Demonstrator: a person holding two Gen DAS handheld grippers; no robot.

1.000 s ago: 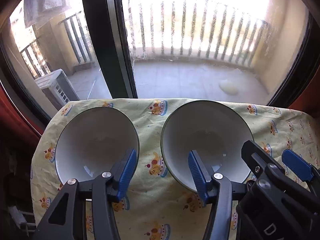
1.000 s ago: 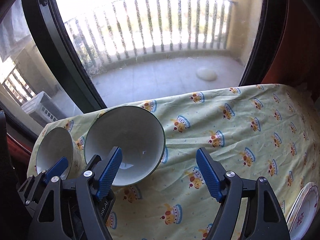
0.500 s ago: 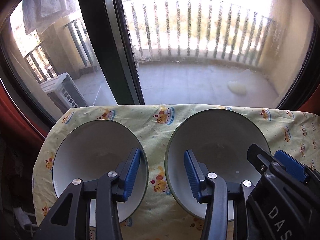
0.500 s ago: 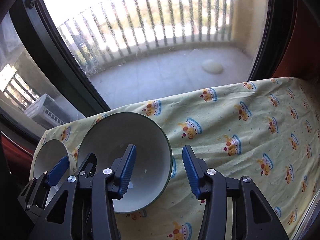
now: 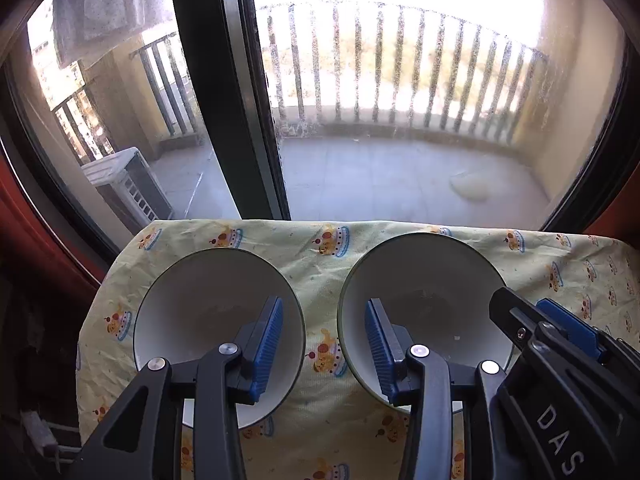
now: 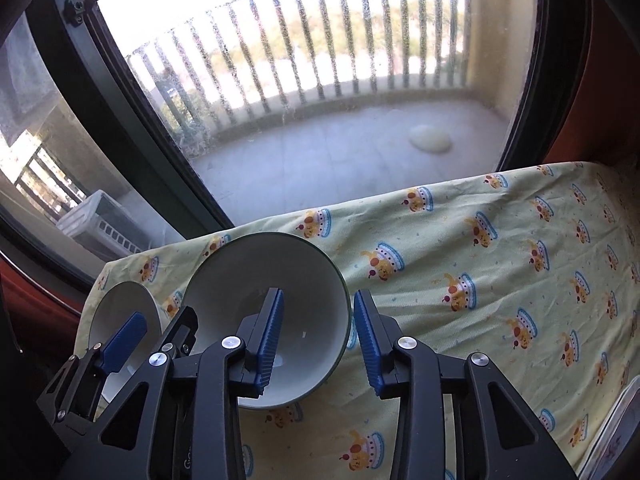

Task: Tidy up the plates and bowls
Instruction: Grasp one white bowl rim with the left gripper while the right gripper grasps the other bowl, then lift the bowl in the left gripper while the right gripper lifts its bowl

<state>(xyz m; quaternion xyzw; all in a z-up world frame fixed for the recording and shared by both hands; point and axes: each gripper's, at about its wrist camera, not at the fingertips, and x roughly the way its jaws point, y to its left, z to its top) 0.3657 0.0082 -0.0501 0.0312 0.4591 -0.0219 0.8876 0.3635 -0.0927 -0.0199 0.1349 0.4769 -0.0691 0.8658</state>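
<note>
Left wrist view looks down over a table draped in a yellow tablecloth (image 5: 320,432) printed with small cartoon figures, its far edge running just under a large window (image 5: 400,120) with a balcony railing beyond. Two white bowls stand side by side near the far left corner, apart from each other with a strip of cloth between them. The left bowl (image 5: 208,304) sits close to the left edge; the right bowl (image 5: 420,280) is just beside it. Both look empty.

The left gripper (image 5: 320,350) is closing, one blue pad inside the left bowl over its right wall, the other inside the right bowl; the two facing rims lie between the jaws, and the pads do not press on either yet.

From the right wrist view, the right gripper (image 6: 318,338) is also closing, straddling the right-hand wall of the right bowl (image 6: 264,280): one pad is inside, the other outside just off the rim, not yet clamped as far as can be seen. To the right of that bowl the cloth lies open well toward the right edge, where the rim of a white plate (image 6: 624,432) shows at the near right corner.
</note>
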